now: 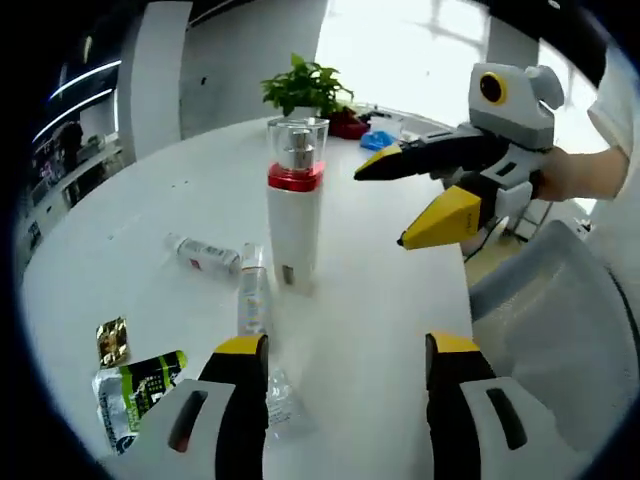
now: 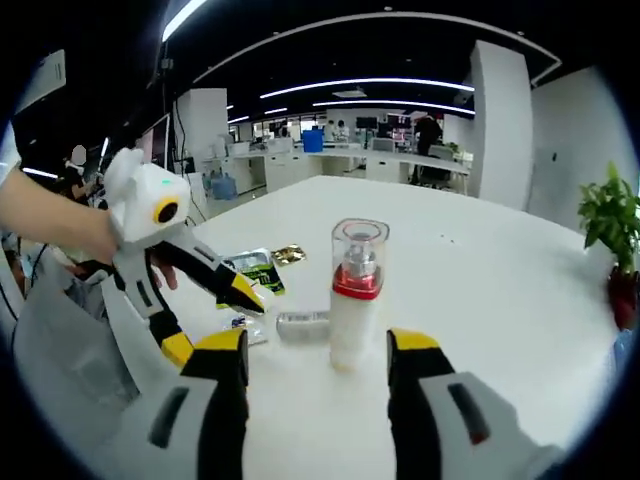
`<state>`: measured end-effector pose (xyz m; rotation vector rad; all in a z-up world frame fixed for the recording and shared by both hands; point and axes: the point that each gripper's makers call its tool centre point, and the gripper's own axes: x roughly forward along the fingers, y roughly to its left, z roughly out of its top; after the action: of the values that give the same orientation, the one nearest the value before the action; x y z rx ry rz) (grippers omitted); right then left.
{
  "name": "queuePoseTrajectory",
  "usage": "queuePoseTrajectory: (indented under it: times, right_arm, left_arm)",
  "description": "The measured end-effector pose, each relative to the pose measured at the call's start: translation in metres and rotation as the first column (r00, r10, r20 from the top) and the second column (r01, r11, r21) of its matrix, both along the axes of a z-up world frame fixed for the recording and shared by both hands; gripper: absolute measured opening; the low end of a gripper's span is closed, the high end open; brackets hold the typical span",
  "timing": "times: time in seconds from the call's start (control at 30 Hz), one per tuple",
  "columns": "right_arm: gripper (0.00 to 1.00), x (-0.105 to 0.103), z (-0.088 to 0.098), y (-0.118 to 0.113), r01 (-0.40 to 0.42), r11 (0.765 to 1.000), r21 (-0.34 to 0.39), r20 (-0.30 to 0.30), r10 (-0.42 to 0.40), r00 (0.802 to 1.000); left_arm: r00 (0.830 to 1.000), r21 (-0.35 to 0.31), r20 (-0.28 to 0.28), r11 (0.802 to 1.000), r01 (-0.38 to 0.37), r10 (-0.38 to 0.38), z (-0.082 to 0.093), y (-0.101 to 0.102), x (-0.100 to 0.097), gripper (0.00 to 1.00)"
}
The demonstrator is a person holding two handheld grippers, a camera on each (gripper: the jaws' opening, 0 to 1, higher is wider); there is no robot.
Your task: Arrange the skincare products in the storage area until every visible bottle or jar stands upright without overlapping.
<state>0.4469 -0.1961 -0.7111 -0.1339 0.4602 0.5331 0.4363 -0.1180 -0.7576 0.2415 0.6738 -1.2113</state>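
Note:
A white pump bottle (image 1: 294, 215) with a red band and a clear cap stands upright on the white table (image 1: 200, 180). Lying flat near its base are a small clear bottle (image 1: 204, 254), a clear tube (image 1: 252, 292) and another clear bottle (image 1: 278, 402). My left gripper (image 1: 345, 345) is open, just short of the lying tube. My right gripper (image 1: 382, 206) hangs open to the right of the pump bottle, apart from it. In the right gripper view the pump bottle (image 2: 355, 295) stands just beyond my open right gripper (image 2: 318, 345), with the tube (image 2: 303, 322) beside it and the left gripper (image 2: 215, 325) open.
A gold sachet (image 1: 112, 340) and a green and black sachet (image 1: 140, 385) lie at the near left. A potted plant (image 1: 305, 85), a red pot (image 1: 348, 125) and a blue item (image 1: 378, 140) sit at the far edge. A grey chair (image 1: 560, 330) stands by the table's right side.

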Motion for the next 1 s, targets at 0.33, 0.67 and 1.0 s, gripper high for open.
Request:
queuePoseTrajectory:
  times: [0.33,0.67,1.0]
  right_arm:
    - [0.61,-0.023,0.002,0.003,-0.011,1.0,0.006,-0.026,0.011,1.0]
    - [0.65,-0.045,0.003,0.006,-0.022,0.999,0.033,-0.049,0.024,0.998]
    - [0.67,-0.068,0.0,0.0,-0.015,0.998,0.063,-0.086,0.021,0.996]
  left_arm:
    - [0.992,-0.005,-0.016,0.992,-0.124,0.124,0.013,0.034,-0.024,0.69]
    - [0.972,-0.004,-0.018,0.973,-0.233,0.232,0.019,0.065,-0.052,0.74]
    - [0.939,-0.003,-0.037,0.939,-0.343,0.342,0.018,0.093,-0.077,0.79]
